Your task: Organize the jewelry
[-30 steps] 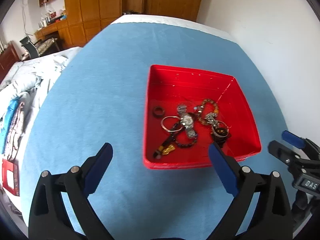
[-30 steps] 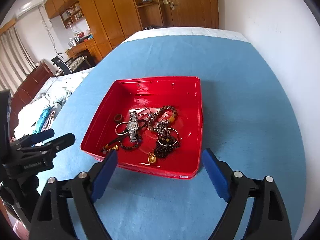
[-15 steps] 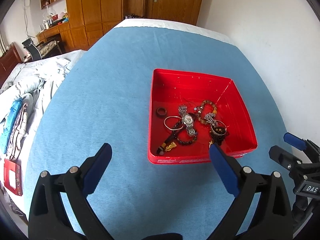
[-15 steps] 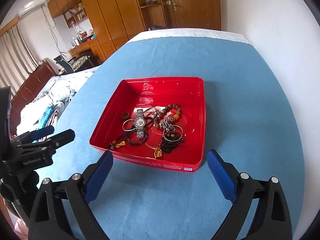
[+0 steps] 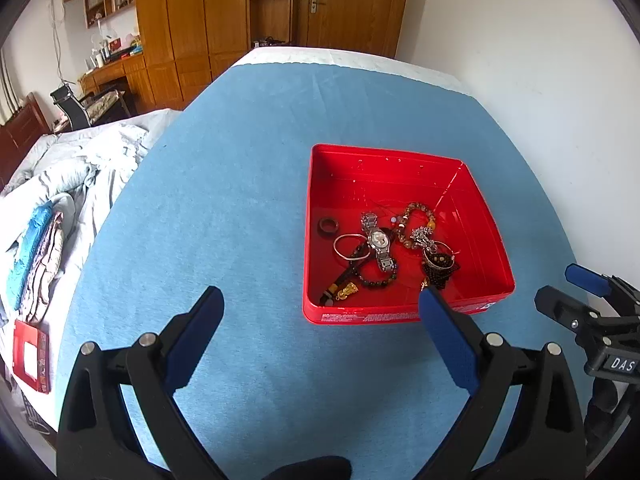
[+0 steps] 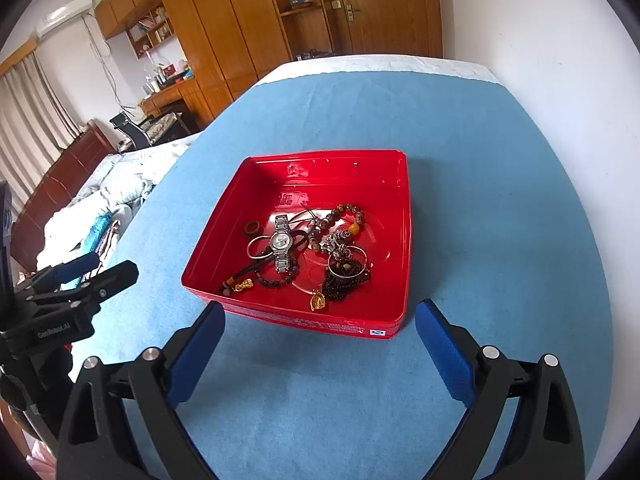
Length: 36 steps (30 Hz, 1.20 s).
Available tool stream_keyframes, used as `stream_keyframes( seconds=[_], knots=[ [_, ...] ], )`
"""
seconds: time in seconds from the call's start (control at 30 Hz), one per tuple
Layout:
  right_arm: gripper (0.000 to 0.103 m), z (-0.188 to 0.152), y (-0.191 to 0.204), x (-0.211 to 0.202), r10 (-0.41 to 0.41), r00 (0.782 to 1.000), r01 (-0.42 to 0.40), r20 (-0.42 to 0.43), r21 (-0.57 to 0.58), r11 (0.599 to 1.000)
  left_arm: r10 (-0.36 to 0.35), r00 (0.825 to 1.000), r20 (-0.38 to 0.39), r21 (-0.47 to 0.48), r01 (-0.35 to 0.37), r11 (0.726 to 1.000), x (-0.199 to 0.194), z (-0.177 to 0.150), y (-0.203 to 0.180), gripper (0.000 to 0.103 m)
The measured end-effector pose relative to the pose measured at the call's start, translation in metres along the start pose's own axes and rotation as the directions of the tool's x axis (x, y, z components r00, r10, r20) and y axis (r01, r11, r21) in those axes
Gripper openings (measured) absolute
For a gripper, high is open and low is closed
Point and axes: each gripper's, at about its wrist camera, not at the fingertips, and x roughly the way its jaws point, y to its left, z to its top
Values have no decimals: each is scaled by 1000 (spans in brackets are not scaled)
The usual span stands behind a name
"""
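Note:
A red tray sits on a blue cloth and holds a tangle of jewelry: a silver watch, a silver bangle, a dark ring, bead bracelets and gold pendants. My left gripper is open and empty, short of the tray's near left corner. My right gripper is open and empty, just before the tray's near wall. Each gripper shows at the edge of the other view.
The blue cloth covers a bed against a white wall on the right. Rumpled bedding and a red box lie off the left edge. Wooden cabinets stand behind.
Both grippers have pulled back and risen from the tray, so it looks smaller and farther. The jewelry has not moved. Both stay open.

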Motion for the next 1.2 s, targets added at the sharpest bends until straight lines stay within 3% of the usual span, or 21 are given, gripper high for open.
stream_keyframes(
  seconds=[1.2],
  knots=[
    [96,-2,-1,1,4,1000,-4,-4,-3,1000,9,1000,-8,3,-9,1000,6,0,-2,97]
  ],
)
